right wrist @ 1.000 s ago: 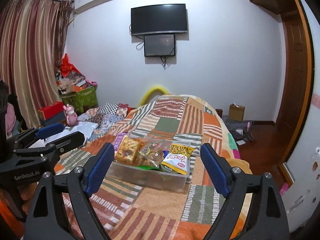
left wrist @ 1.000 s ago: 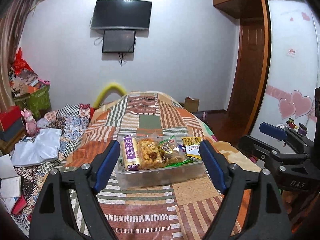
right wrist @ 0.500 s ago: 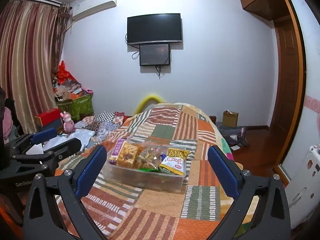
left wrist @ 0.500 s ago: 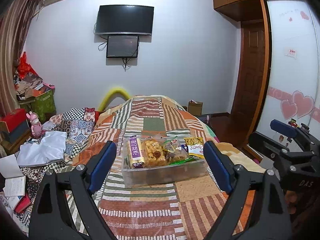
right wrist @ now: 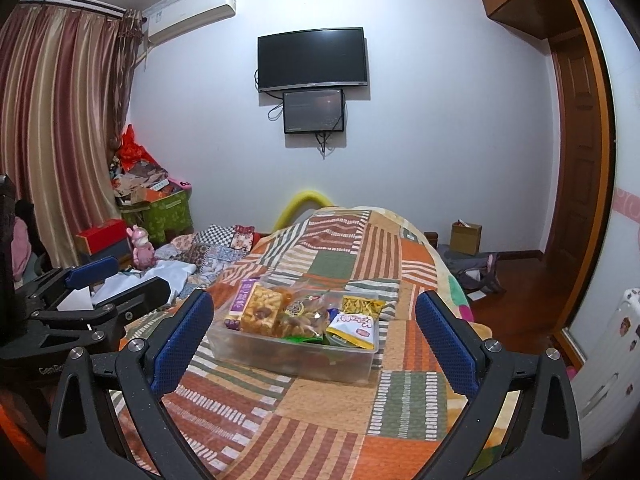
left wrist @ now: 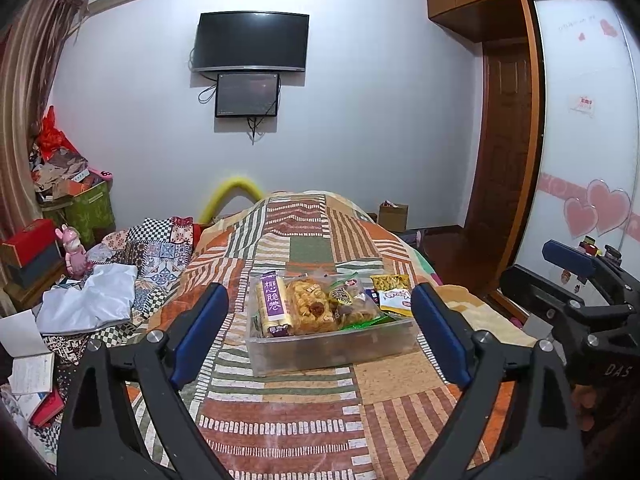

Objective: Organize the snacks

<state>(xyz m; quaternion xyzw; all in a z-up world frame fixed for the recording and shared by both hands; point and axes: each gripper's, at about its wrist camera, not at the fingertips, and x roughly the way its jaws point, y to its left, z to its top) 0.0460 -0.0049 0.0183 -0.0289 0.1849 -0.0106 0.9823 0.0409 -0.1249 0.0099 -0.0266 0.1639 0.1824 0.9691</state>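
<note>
A clear plastic box (left wrist: 332,350) full of snack packs sits on the patchwork bed quilt (left wrist: 280,420). It holds a purple pack (left wrist: 273,306), an orange-yellow pack (left wrist: 310,310) and a chips bag (left wrist: 394,294). My left gripper (left wrist: 319,290) hovers short of the box, apart from it, its jaws opening with nothing between them. In the right wrist view the same box (right wrist: 296,354) lies ahead with a white and yellow bag (right wrist: 354,326) at its right end. My right gripper (right wrist: 314,298) is open and empty, also short of the box.
Crumpled clothes and fabric (left wrist: 92,300) lie on the bed's left side, with boxes and a pink toy (left wrist: 74,250) beyond. The right gripper's fingers (left wrist: 568,258) show at the right edge of the left wrist view. A wardrobe and a wooden door stand to the right.
Both grippers' jaws have spread wider, the right one earlier than the left. The box and the snacks have not moved.
</note>
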